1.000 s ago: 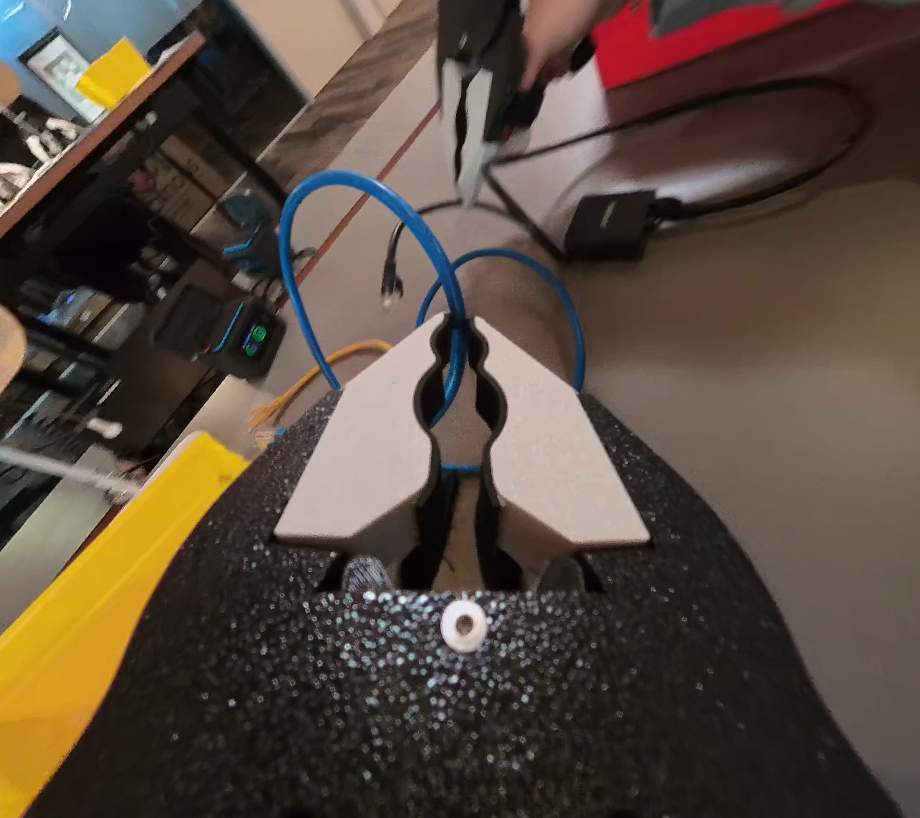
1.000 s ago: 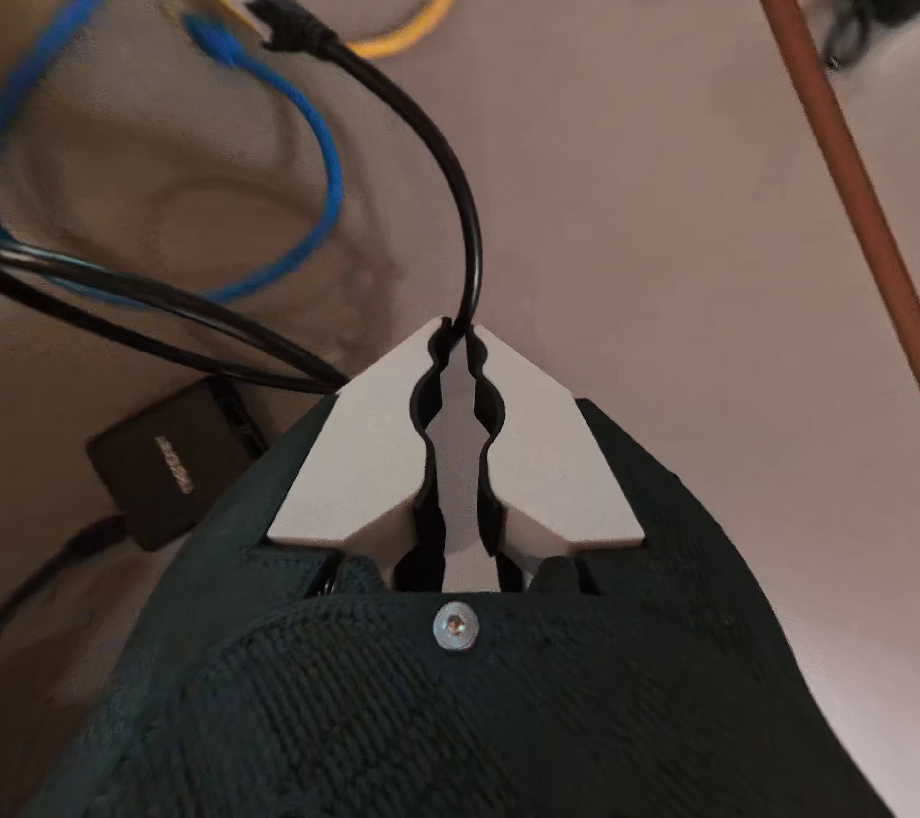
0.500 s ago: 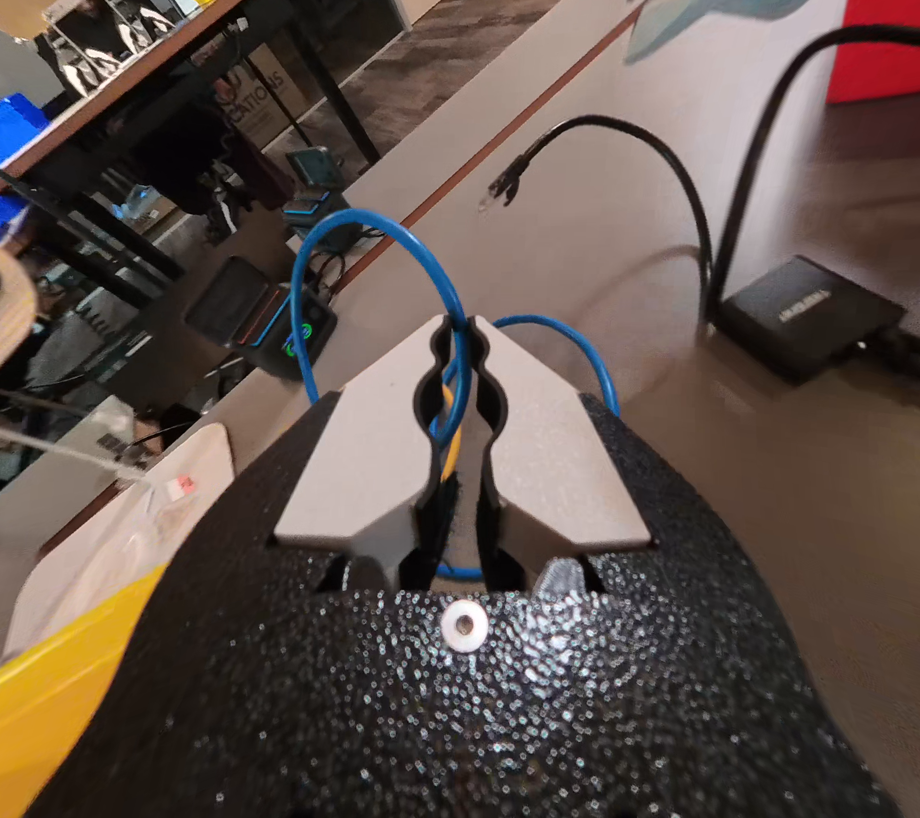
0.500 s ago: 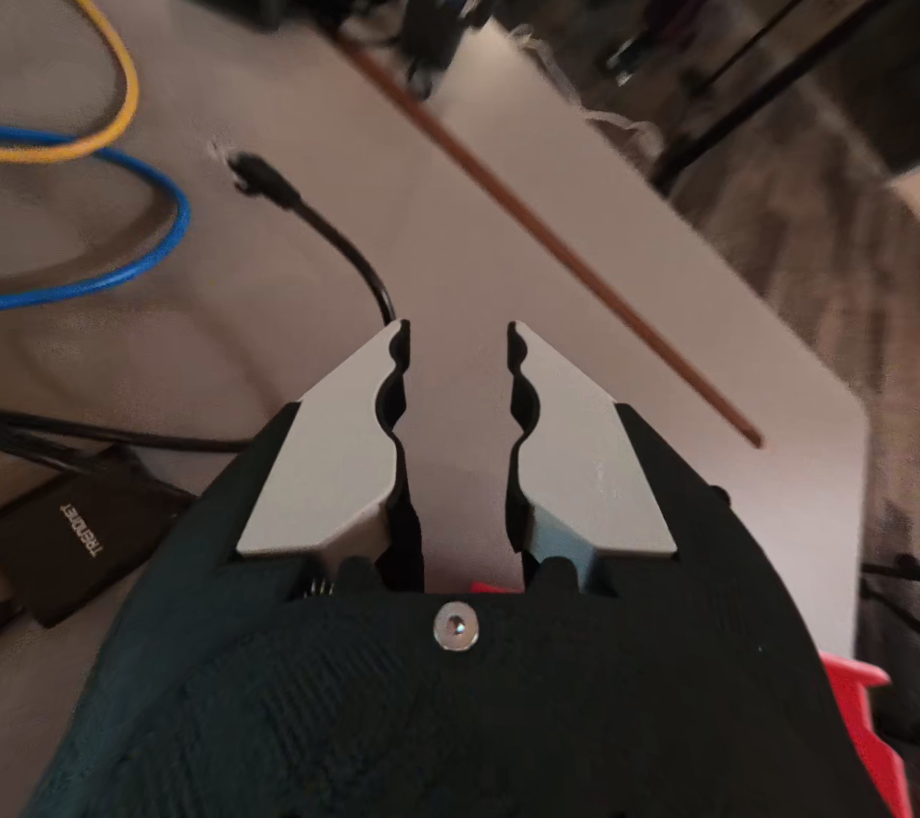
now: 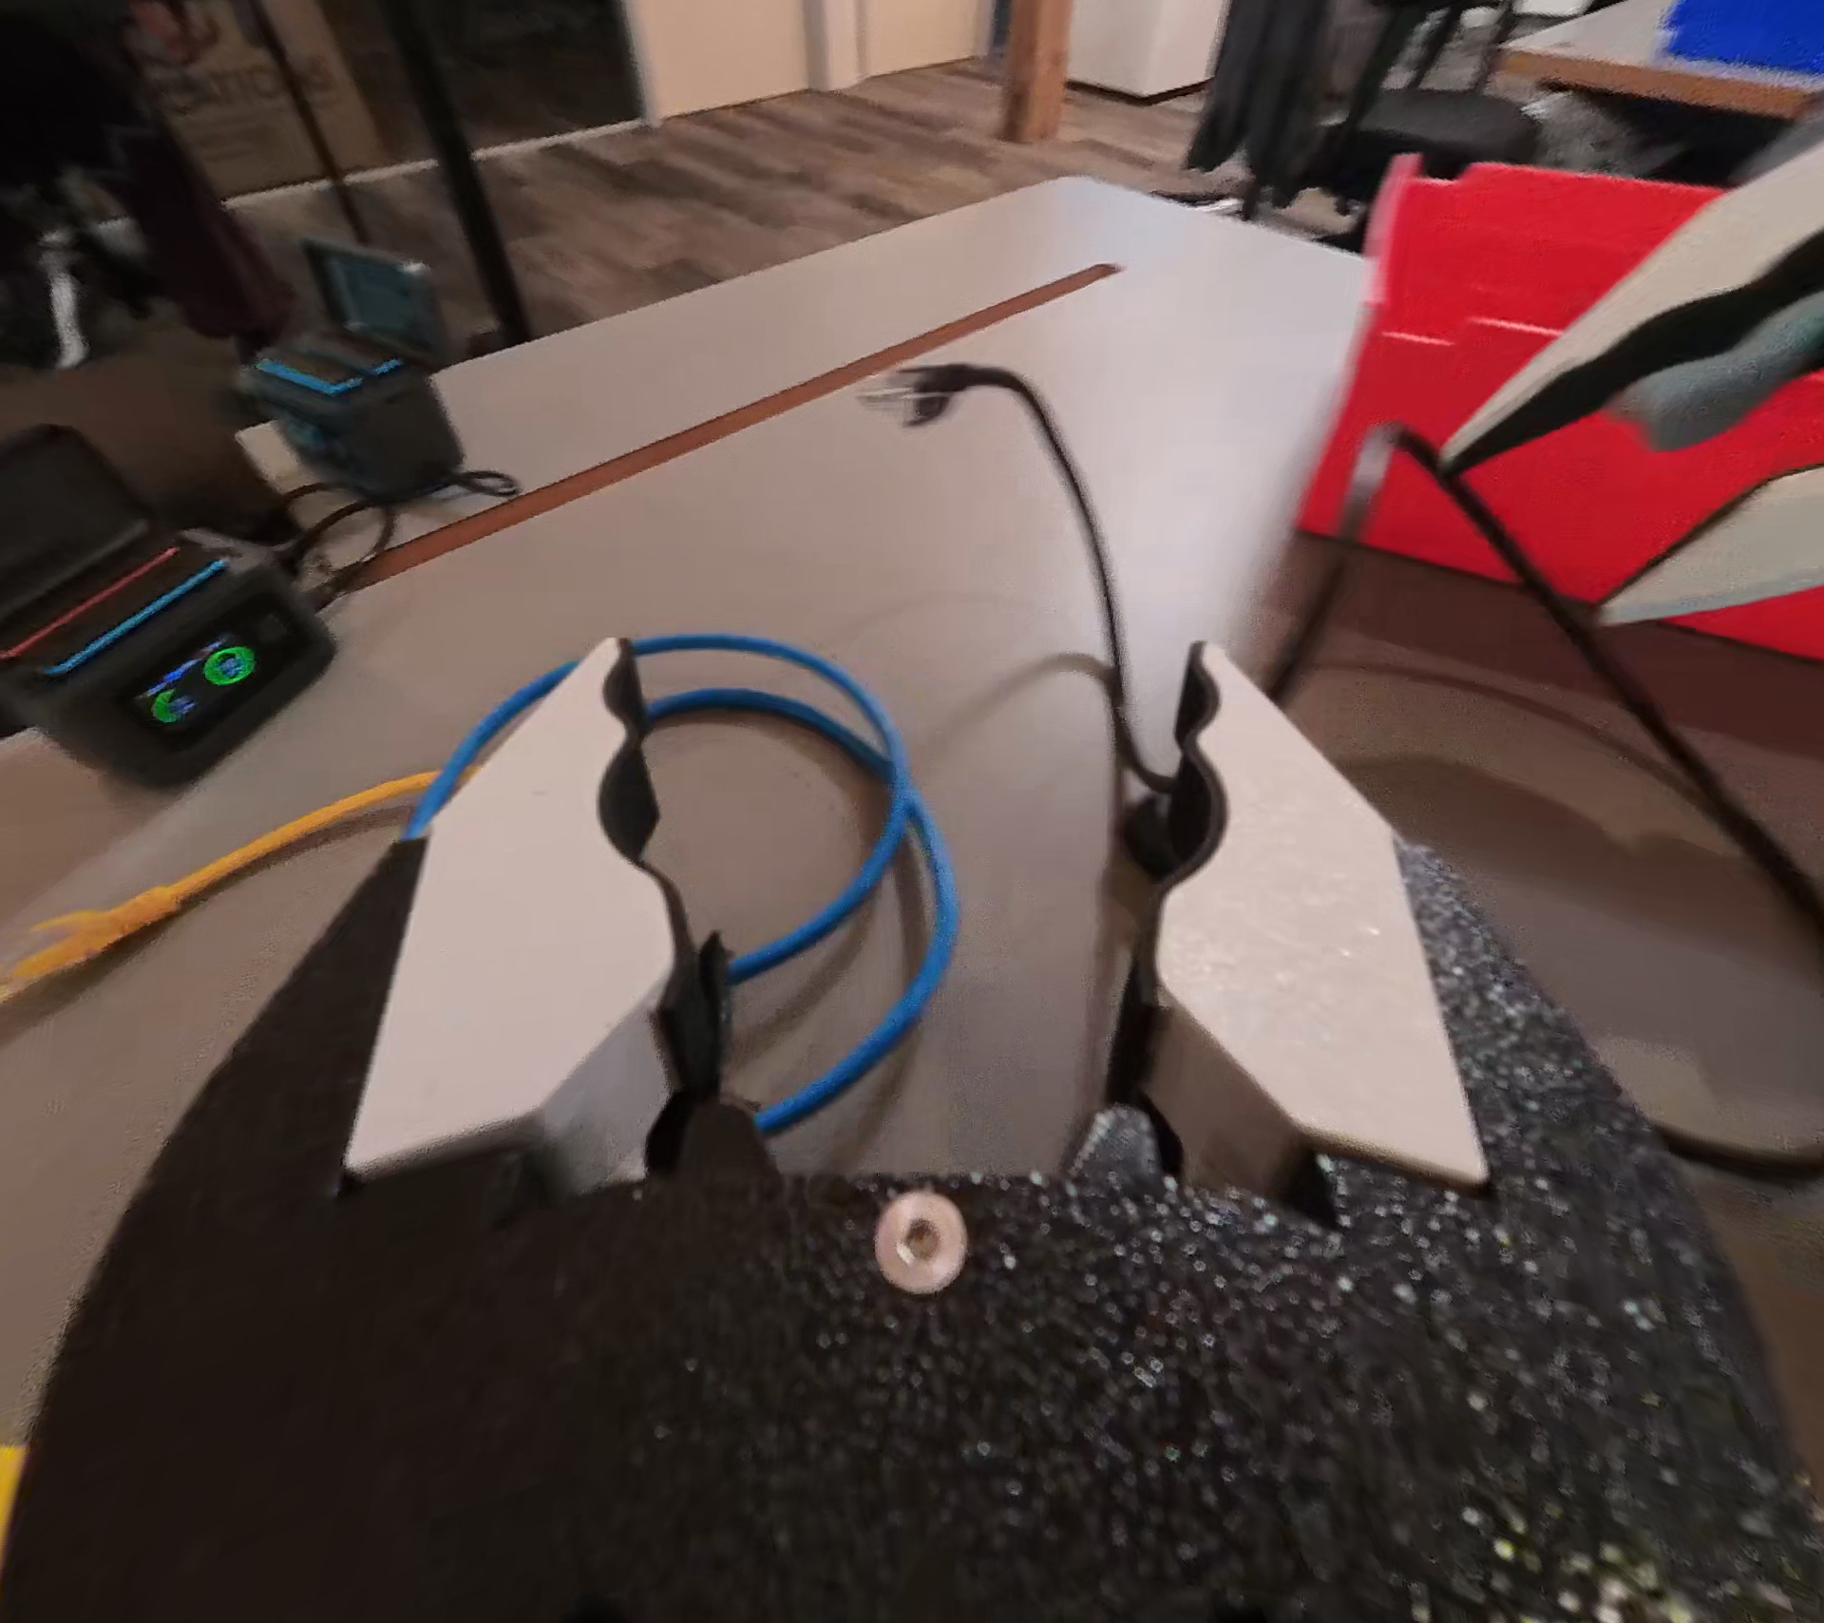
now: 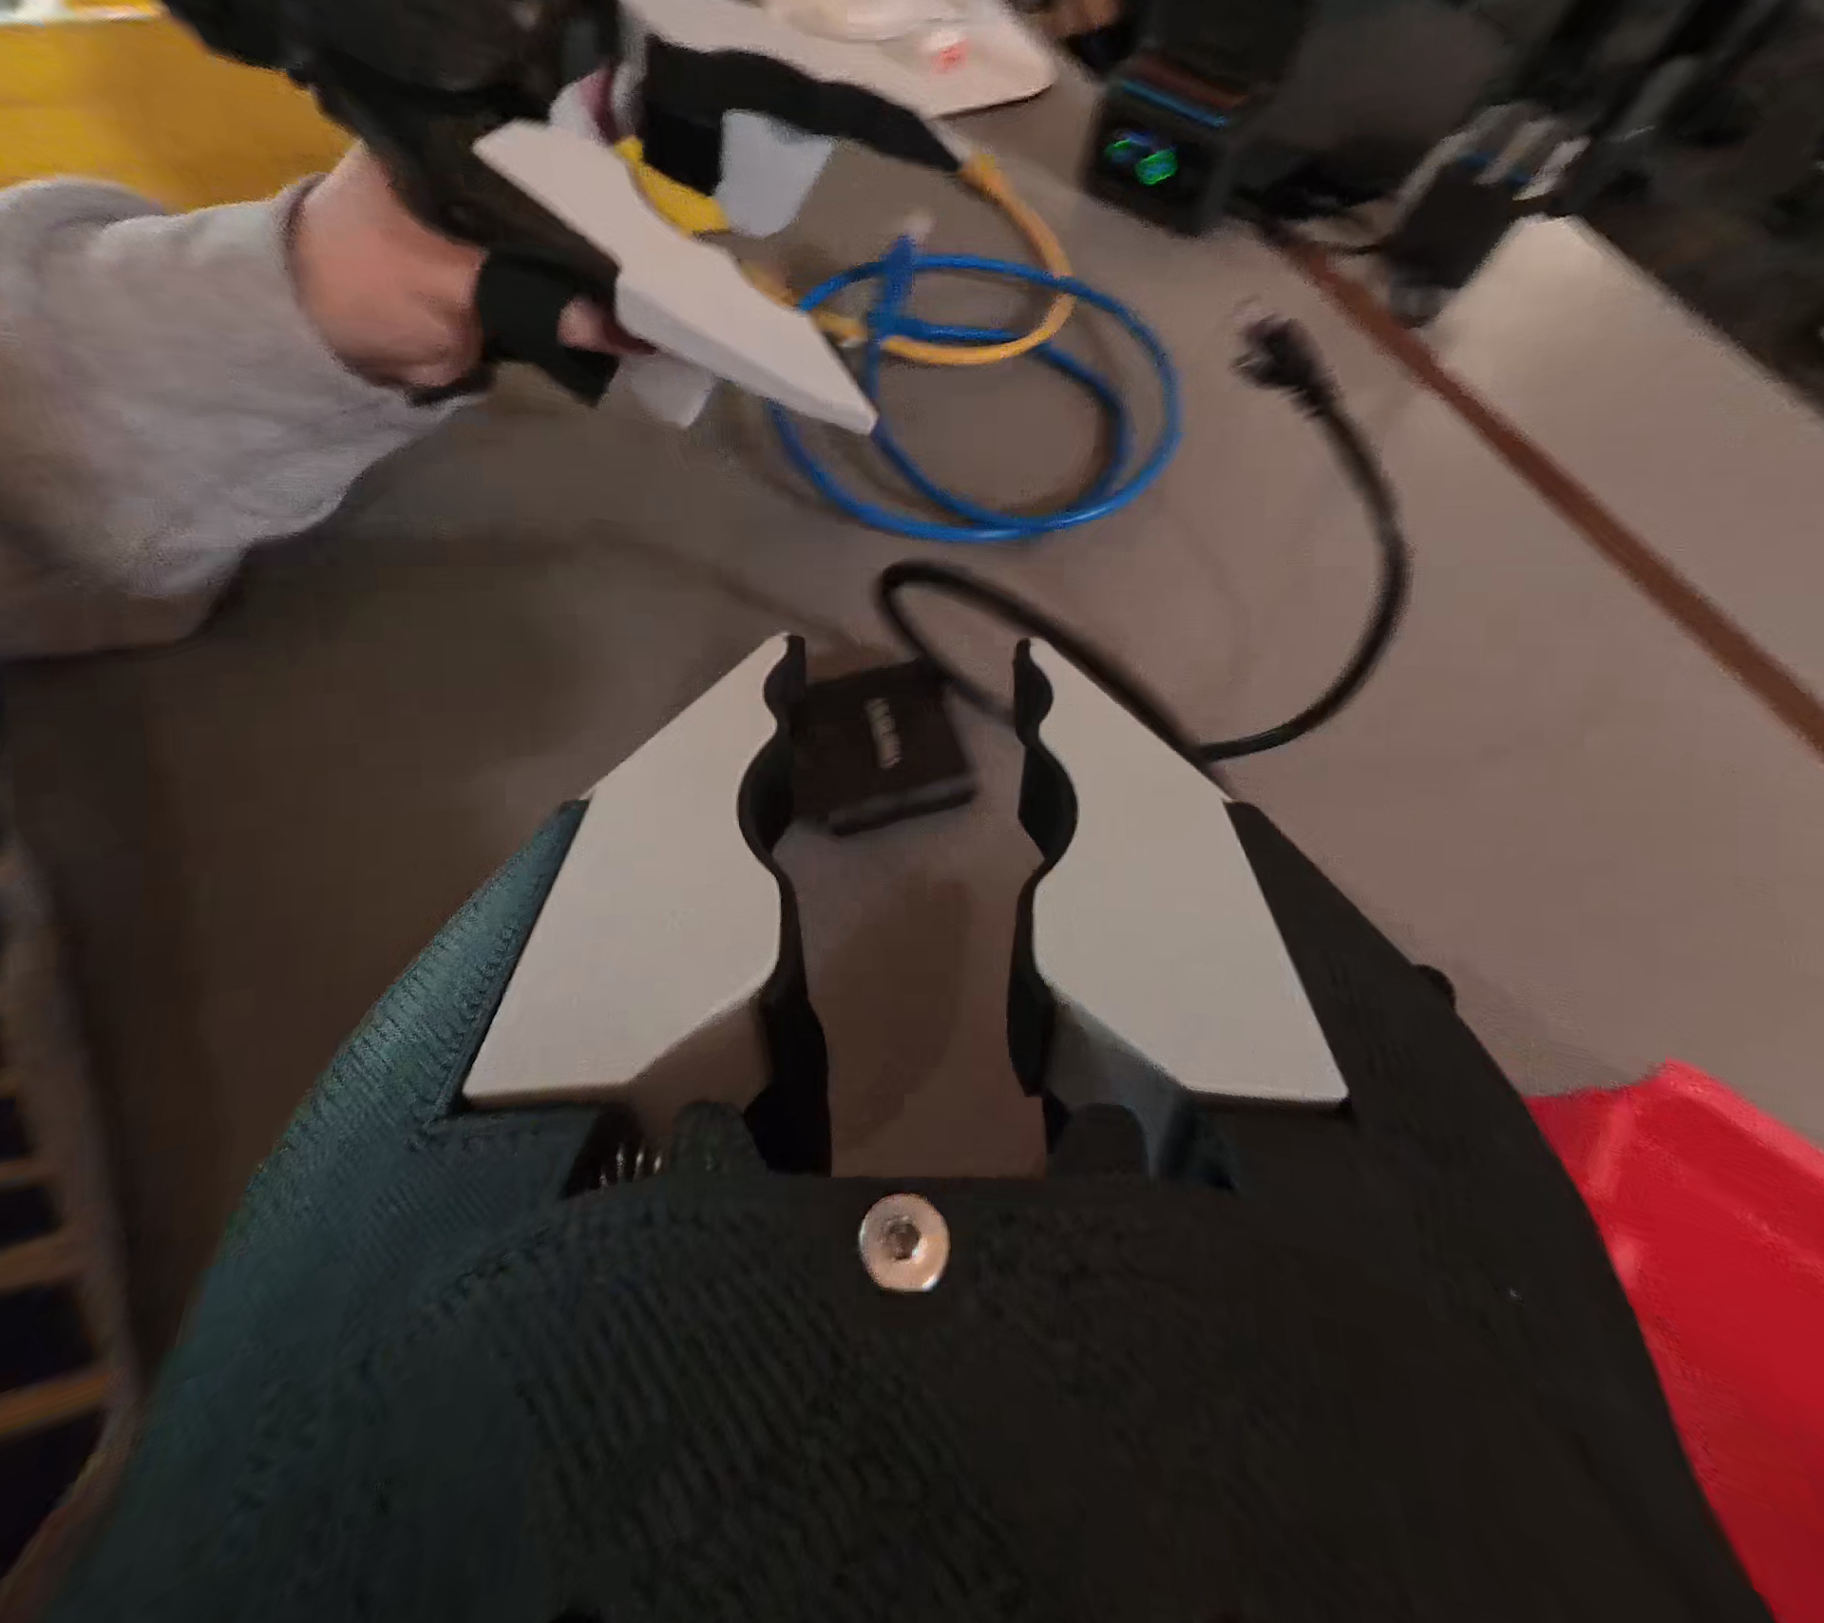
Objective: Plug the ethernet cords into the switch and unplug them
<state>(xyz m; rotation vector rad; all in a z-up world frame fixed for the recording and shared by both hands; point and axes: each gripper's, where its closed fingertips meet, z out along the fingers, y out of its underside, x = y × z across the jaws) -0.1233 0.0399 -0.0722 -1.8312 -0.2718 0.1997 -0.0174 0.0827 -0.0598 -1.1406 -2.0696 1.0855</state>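
My left gripper (image 5: 908, 653) is open and empty above the blue cord (image 5: 918, 835), which lies coiled on the grey table (image 5: 790, 549). A yellow cord (image 5: 247, 845) trails to its left. The black cord (image 5: 1076, 509) arches up beyond, its free plug (image 5: 918, 391) in the air. My right gripper (image 6: 905, 648) is open and empty above the small black switch (image 6: 888, 746). The black cord (image 6: 1372, 549) loops from the switch to its loose plug (image 6: 1273, 361). The blue cord (image 6: 987, 529) and yellow cord (image 6: 1046, 263) lie farther off, under the left gripper (image 6: 908, 292).
A red bin (image 5: 1530, 351) stands at the table's right, a yellow bin (image 6: 148, 75) and a white router (image 6: 888, 16) at the far left. A black power station (image 5: 168, 657) sits past the table's edge. A grey-sleeved arm (image 6: 148, 391) holds the left gripper. A brown seam (image 6: 1579, 509) crosses the table. From the right gripper's tips to the small black switch (image 6: 888, 746) is close to 10 cm.
My left gripper has opened and let go of the blue cord, which now lies coiled on the table. My right gripper let go of the black cord, opened, and swung toward the switch.
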